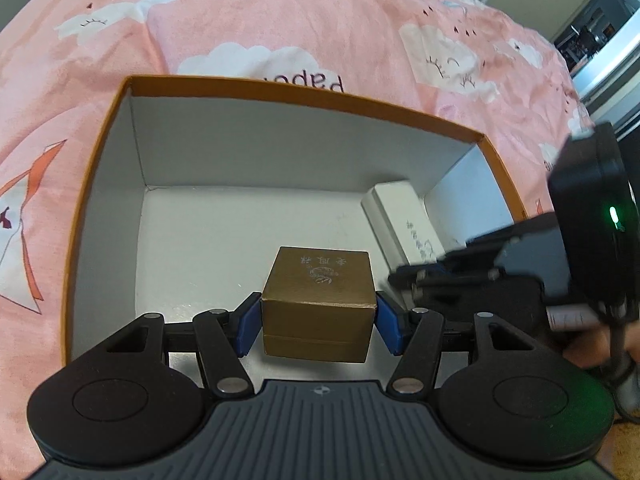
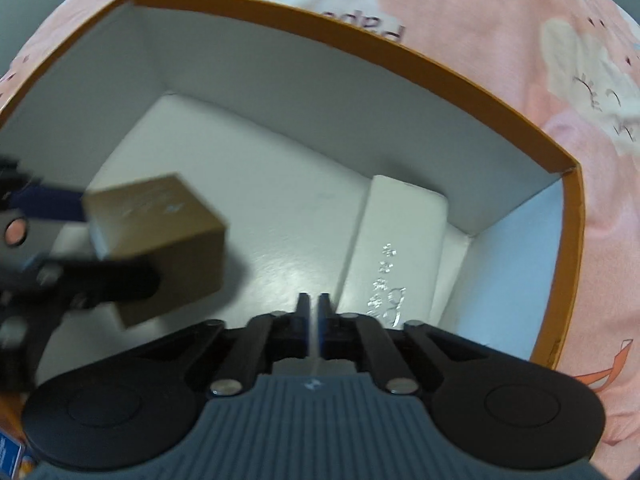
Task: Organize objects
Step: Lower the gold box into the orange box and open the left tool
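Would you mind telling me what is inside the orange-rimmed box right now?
The orange-rimmed box holds a white box lying by its right wall, and a gold box held between the left gripper's jaws. Anything beneath them is hidden.

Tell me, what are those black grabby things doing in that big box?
Someone is tidying small boxes into a big orange-edged box sitting on a pink blanket. The left tongs grip a little gold box inside the big box, though I can't tell if it's touching the bottom. A white box already lies inside by the right wall. The right tongs are pinched shut and empty, just beside that white box.
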Available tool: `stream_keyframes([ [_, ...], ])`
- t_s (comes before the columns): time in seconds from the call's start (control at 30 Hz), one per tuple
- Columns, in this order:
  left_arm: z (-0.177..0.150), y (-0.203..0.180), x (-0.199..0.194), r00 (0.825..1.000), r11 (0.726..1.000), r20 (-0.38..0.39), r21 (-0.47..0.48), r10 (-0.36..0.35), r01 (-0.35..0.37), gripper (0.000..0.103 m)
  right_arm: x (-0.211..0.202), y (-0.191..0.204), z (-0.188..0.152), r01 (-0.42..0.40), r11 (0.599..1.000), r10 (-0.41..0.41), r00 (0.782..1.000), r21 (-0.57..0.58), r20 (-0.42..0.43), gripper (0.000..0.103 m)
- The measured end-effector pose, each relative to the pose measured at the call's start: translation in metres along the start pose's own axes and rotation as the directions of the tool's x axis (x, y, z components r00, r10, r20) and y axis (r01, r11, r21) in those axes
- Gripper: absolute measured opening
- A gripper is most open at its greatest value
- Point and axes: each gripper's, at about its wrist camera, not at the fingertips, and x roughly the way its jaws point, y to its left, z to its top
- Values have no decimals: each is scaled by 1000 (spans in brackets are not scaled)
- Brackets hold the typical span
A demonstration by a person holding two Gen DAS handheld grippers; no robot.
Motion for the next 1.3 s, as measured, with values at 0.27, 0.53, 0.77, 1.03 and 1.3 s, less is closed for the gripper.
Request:
stream_keyframes([
  [0.27, 2, -7, 12, 996, 999, -88, 37, 19, -16, 68, -3, -3, 5, 86, 995, -89, 993, 50, 75, 0],
  [0.53, 9, -24, 9, 979, 989, -205, 141, -6, 35, 68, -55, -13, -16, 24, 999, -33, 982, 46, 186, 9],
  [0.77, 14, -52, 31, 938, 974, -347, 215, 12, 67, 68, -55, -14, -31, -95, 995, 95, 983, -11, 160, 9],
  [1.03, 18, -57, 43, 938, 971, -346, 224, -6, 89, 70, -35, -35, -30, -220, 974, 209, 965, 59, 159, 6],
  [1.3, 12, -47, 34, 924, 950, -362, 225, -125, 217, 76, -26, -22, -24, -244, 970, 241, 961, 9, 135, 7],
])
